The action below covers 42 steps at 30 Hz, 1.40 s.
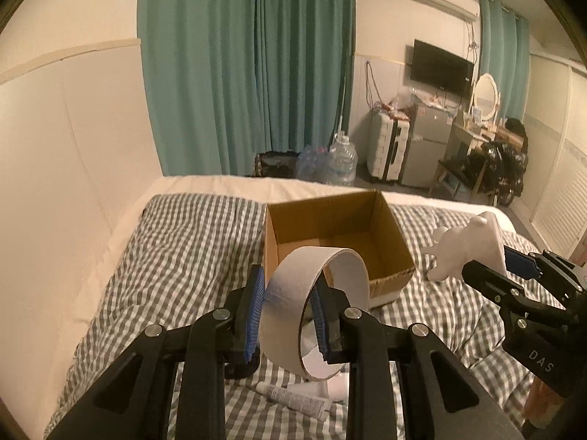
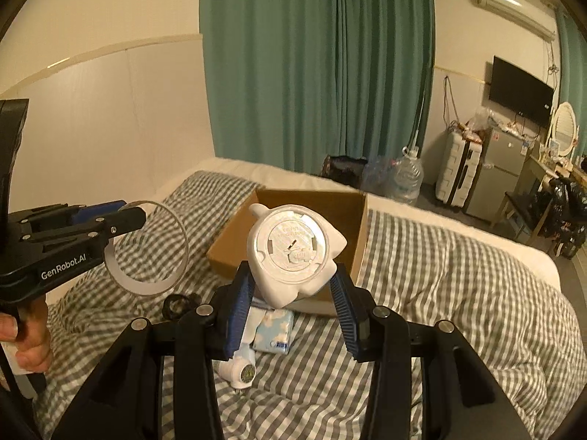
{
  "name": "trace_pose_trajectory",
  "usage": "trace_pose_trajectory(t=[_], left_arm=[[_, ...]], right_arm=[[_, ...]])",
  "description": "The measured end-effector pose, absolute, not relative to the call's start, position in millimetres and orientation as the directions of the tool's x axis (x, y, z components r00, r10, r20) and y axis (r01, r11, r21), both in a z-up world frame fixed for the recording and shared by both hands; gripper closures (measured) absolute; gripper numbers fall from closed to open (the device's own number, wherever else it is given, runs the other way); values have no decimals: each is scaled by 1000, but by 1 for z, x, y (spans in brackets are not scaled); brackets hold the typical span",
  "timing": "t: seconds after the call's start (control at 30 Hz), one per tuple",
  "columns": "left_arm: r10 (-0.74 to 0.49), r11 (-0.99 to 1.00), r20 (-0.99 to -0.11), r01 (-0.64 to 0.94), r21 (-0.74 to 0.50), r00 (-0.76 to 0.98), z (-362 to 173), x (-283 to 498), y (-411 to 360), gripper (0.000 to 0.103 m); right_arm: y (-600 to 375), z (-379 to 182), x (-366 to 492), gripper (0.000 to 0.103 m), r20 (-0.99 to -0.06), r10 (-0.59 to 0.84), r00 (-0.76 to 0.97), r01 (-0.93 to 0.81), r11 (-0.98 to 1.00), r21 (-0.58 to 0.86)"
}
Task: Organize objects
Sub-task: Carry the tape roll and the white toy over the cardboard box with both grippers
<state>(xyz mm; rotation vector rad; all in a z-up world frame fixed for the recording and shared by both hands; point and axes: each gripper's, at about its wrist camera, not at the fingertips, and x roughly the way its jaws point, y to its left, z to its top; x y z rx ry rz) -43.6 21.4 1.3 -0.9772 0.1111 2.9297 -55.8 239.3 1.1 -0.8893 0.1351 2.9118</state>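
Note:
My left gripper (image 1: pixel 288 310) is shut on a white tape roll (image 1: pixel 293 306), held above the checked bed just in front of an open cardboard box (image 1: pixel 389 281). It also shows in the right wrist view (image 2: pixel 124 218) with the tape roll (image 2: pixel 146 282). My right gripper (image 2: pixel 293 293) is shut on a white animal-shaped lamp (image 2: pixel 293 253), base facing the camera, above the near edge of the box (image 2: pixel 223 253). From the left wrist view the lamp (image 1: pixel 462 249) sits right of the box, held by the right gripper (image 1: pixel 502 264).
On the bed below lie a small tube (image 1: pixel 293 399), a white plug-like device (image 2: pixel 240 368), a tissue pack (image 2: pixel 273 332) and a black ring (image 2: pixel 178 304). Beyond the bed are water bottles (image 1: pixel 339 163), a suitcase (image 1: pixel 389 154) and a fridge (image 1: pixel 427 146).

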Motion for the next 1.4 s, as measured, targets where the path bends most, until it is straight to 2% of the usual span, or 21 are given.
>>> trace_pose_trajectory(t=[0.7, 1.07, 1.4], left_arm=[[25, -998, -510, -51, 36, -860, 33, -85, 24, 80], [6, -998, -528, -37, 48, -849, 19, -136, 26, 80], [-24, -998, -598, -12, 55, -801, -30, -182, 17, 79]], right_arm=[[261, 39, -85, 61, -456, 125, -881, -166, -985, 52], [269, 27, -133, 61, -475, 122, -872, -164, -985, 48], [270, -9, -184, 61, -543, 92, -835, -131, -991, 34]])
